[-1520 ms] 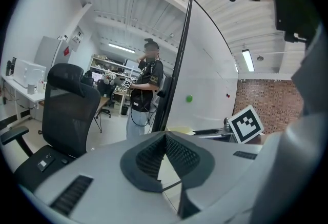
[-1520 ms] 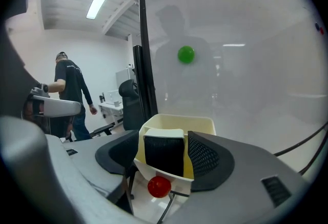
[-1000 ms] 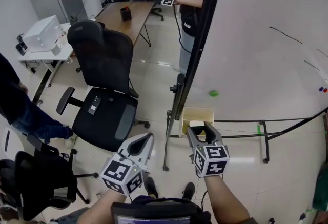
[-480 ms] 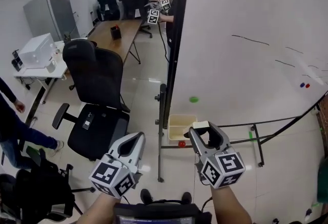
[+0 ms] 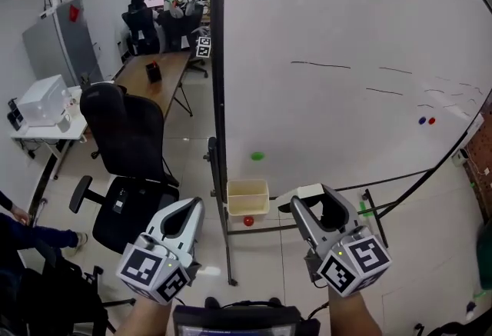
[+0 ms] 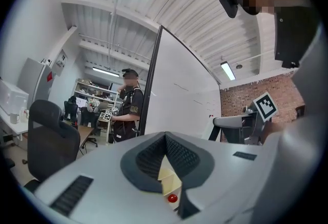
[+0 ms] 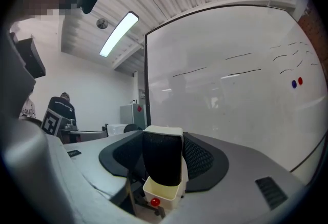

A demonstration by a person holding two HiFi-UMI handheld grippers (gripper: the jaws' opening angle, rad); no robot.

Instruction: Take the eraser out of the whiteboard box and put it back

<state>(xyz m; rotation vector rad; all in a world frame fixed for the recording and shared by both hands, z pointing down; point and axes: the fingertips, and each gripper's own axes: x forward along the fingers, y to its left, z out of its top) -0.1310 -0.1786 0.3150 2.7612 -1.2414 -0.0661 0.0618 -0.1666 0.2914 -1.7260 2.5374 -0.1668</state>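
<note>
My right gripper (image 5: 311,200) is shut on the eraser (image 5: 309,192), a block with a white top and a black felt face (image 7: 163,164) that fills the space between the pads. It is held level in front of the whiteboard (image 5: 346,81). The cream whiteboard box (image 5: 247,197) hangs on the stand's left leg, below and left of the eraser; in the right gripper view the box (image 7: 165,191) shows just under the eraser. My left gripper (image 5: 184,213) is shut and holds nothing, left of the stand; the box (image 6: 166,179) peeks through its notch.
A red ball (image 5: 247,221) sits under the box. The board carries a green magnet (image 5: 257,156) and blue and red magnets (image 5: 427,120). A black office chair (image 5: 127,146) stands to the left, with desks behind. A person (image 6: 128,107) stands beyond the board's edge.
Both grippers have risen with the eraser still in the right one. The view has tilted up, so more of the whiteboard shows and the box lies further below the eraser.
</note>
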